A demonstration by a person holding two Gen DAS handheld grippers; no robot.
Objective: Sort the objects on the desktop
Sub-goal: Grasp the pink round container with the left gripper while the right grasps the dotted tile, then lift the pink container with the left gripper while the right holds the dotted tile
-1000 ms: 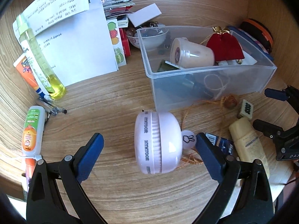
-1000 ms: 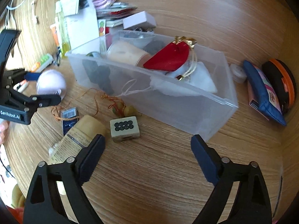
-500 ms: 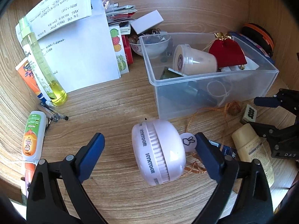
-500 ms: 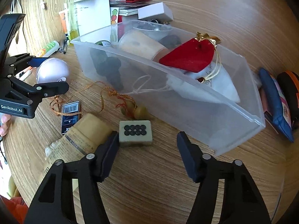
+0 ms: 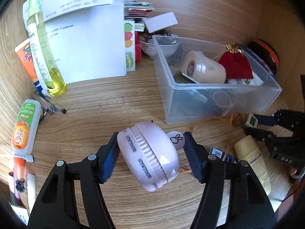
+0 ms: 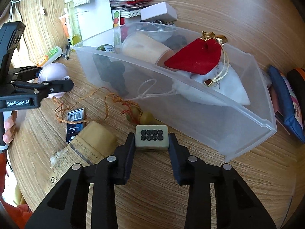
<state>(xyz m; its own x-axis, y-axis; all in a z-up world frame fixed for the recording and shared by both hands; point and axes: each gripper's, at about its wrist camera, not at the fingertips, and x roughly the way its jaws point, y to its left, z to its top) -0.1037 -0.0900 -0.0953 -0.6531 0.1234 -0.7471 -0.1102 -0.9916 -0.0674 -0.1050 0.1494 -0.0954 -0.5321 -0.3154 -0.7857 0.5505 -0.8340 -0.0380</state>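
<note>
My left gripper (image 5: 150,150) is shut on a round pale pink case (image 5: 148,156) with a ribbed band, held tilted just above the wooden desk. It also shows in the right wrist view (image 6: 53,74). My right gripper (image 6: 151,143) is shut on a grey mahjong tile (image 6: 152,137) with black circles, beside the front wall of a clear plastic bin (image 6: 209,118). The bin (image 5: 228,95) holds a red pouch (image 6: 196,57), a beige cup (image 5: 204,70), a white bag and dark items.
A beige tube (image 6: 83,152), a barcode packet (image 6: 75,120) and an orange cord with a gourd charm (image 6: 137,114) lie by the bin. White papers (image 5: 85,47), a yellow bottle (image 5: 47,57), tubes and pens lie left. A bowl (image 5: 162,47) sits behind; pouches (image 6: 286,99) sit right.
Both grippers have closed: the left onto the pink case, which now tilts, and the right moved forward and shut onto the mahjong tile.
</note>
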